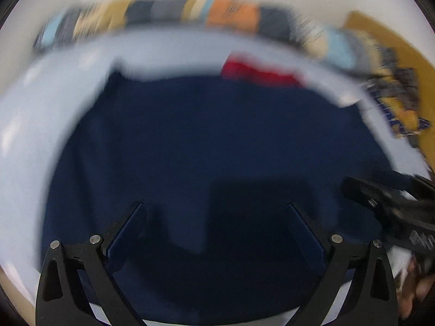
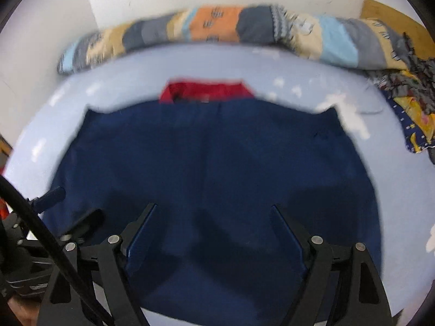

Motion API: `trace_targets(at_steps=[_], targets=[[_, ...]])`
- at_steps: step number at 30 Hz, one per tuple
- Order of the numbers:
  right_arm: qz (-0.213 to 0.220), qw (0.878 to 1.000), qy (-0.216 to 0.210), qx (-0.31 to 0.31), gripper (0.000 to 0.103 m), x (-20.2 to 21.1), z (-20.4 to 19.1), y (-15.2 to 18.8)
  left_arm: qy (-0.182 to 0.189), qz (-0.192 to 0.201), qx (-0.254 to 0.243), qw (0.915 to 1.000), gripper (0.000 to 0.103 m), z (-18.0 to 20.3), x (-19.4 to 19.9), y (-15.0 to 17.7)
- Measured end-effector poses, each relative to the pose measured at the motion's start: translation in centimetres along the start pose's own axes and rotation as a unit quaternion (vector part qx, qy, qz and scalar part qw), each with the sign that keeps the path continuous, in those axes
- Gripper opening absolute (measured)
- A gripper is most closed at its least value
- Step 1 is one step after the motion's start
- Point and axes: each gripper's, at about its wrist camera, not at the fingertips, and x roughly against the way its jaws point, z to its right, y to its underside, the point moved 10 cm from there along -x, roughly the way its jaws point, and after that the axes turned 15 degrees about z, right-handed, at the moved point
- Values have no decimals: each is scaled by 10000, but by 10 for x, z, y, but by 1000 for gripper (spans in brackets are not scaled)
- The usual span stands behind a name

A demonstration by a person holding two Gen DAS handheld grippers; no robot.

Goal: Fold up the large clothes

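A large navy garment [image 1: 206, 141] with a red collar [image 1: 258, 72] lies spread flat on a pale blue bed sheet [image 1: 40, 103]. It also shows in the right wrist view [image 2: 217, 157], with its red collar [image 2: 206, 92] at the far edge. My left gripper [image 1: 216, 206] is open and empty above the near part of the garment. My right gripper [image 2: 214, 207] is open and empty above the garment's near middle. The right gripper's body shows at the right edge of the left wrist view [image 1: 391, 203]. Both views are motion-blurred.
A long patchwork bolster [image 2: 217, 27] lies along the far edge of the bed against a white wall. A crumpled patterned cloth [image 2: 413, 108] lies at the far right. A black cable [image 2: 40, 233] crosses the lower left of the right wrist view.
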Motion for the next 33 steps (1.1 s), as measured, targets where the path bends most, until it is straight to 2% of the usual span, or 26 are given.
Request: trace_targets(at_steps=[1,2,3,5,7,9,11,13,14,17,21,26,33], targets=[[-195,9998,-49,55,86,-8,-2,10,-68,95,-18,9999,101,-1,-4,5],[-372,9992,-87,70,86,-15,-2,19,-216,458,-255,9984,103,1,-2,5],[-484,9988,-67,86,86,-21,1,26,-413,637,-548,9956,103,5,-2,7],[-548,9982,-7,250,87,-25,4,33,-466,780,-673,9936,103,12,1,9],[-474,9984,-6,302,87,-21,11,32,-438,834,-501,9943,103,14,8,9],[-209,9996,-123,121,87,-7,21,23,-263,876,-267,9955,103,16,16,8],[70,9998,-161,134,87,10,34,17,-215,1004,-326,9942,103,25,20,3],[0,9995,20,305,87,13,49,27,-123,917,-505,9944,103,32,19,8],[-112,9992,91,383,87,12,55,35,-116,749,-601,9953,103,36,12,15],[-580,9967,245,516,92,2,73,62,-180,965,-696,9927,103,36,11,18],[-461,9979,242,387,93,5,76,62,-261,1064,-681,9916,103,36,10,18],[-261,9987,336,284,102,5,71,72,-332,1231,-723,9892,103,36,8,16],[133,9993,301,166,103,5,69,76,-452,1426,-744,9860,103,38,4,12]])
